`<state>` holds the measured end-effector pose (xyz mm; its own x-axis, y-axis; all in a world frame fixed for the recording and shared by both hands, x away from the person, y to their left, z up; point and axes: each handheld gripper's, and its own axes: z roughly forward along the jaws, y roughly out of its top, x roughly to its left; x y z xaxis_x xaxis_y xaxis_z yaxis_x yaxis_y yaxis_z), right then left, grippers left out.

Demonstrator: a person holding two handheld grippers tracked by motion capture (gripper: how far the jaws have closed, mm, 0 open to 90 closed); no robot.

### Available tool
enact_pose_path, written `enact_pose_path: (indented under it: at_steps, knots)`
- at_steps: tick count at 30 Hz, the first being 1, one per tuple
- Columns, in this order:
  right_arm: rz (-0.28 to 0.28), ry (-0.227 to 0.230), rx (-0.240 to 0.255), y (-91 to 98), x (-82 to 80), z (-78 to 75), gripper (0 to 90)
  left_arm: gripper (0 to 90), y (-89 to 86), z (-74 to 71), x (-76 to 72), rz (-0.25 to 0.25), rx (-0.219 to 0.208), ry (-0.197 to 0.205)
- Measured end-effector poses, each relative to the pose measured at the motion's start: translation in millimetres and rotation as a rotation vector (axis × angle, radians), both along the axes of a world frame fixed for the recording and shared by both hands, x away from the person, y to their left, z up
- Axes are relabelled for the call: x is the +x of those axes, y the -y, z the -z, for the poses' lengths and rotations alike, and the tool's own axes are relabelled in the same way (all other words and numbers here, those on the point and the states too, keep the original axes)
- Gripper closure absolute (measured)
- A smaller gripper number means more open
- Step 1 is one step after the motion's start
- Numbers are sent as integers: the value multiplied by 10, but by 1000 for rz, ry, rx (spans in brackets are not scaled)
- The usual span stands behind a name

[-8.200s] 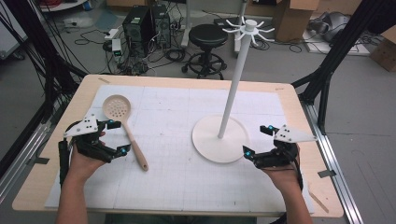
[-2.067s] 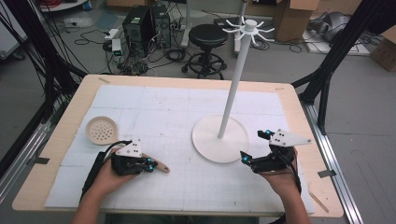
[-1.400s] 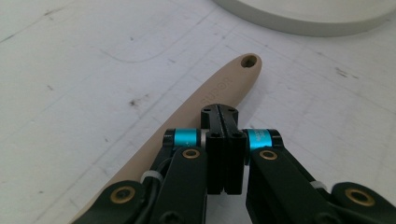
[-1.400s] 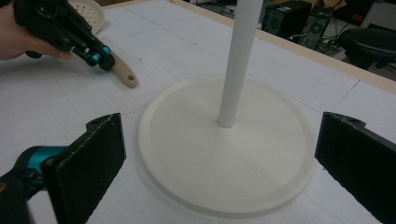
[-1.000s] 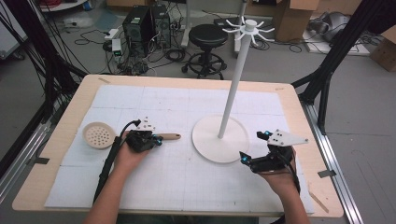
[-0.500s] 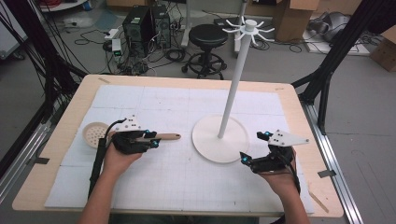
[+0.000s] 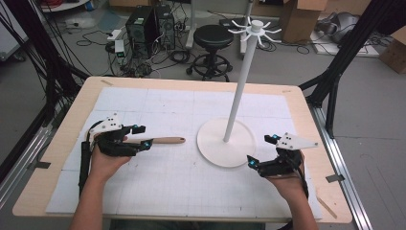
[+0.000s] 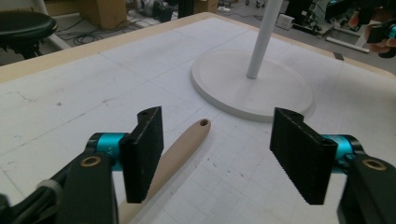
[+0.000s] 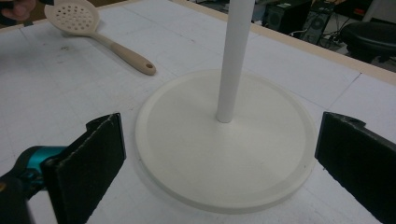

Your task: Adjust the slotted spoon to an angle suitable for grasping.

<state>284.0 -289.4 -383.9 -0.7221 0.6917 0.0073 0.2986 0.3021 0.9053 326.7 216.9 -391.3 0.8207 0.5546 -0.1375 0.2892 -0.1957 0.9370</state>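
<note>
A beige slotted spoon (image 9: pixel 112 44) lies flat on the white mat, its handle (image 7: pixel 165 141) pointing right toward the white stand's round base (image 7: pixel 225 143). My left gripper (image 7: pixel 146 135) hovers open over the handle's near part. In the left gripper view the handle (image 8: pixel 184 147) runs beside and under the left jaw, touching neither jaw of my left gripper (image 8: pixel 219 140). The left hand hides the spoon's head in the high view. My right gripper (image 7: pixel 259 150) rests open just right of the base, and in its own view my right gripper (image 9: pixel 224 140) has its jaws wide either side of the pole (image 9: pixel 233 60).
The tall white stand (image 7: pixel 242 76) carries short hooks at its top. A white gridded mat (image 7: pixel 182 191) covers the wooden table (image 7: pixel 306 110). Behind the table are a black stool (image 7: pixel 213 38) and computer cases (image 7: pixel 146 21).
The left hand has drawn back to the left along the handle, and its jaws now stand open. The spoon lies where it was half a second ago. The right gripper has not moved.
</note>
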Motion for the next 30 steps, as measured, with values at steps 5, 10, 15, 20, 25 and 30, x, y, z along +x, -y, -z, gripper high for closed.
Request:
enact_pose_path:
  at_steps: [5,10,15,20,25,30]
  knots:
    - [0,4,-1,-5,8,-5,4,217,-37,-39,-14,2,0,4]
    - [3,-1,7,-8,25,5,4,189,-78,-99,-51,9,-1,47]
    - [4,-12,22,9,24,20,4,153,-121,-145,-87,4,-7,84]
    - [3,-11,24,17,26,19,4,81,-121,-144,-78,-24,-4,80]
    - [5,-11,26,36,24,26,5,17,-102,-137,-76,-32,3,68]
    - [6,-8,28,57,11,21,5,16,-102,-157,-87,-24,11,76]
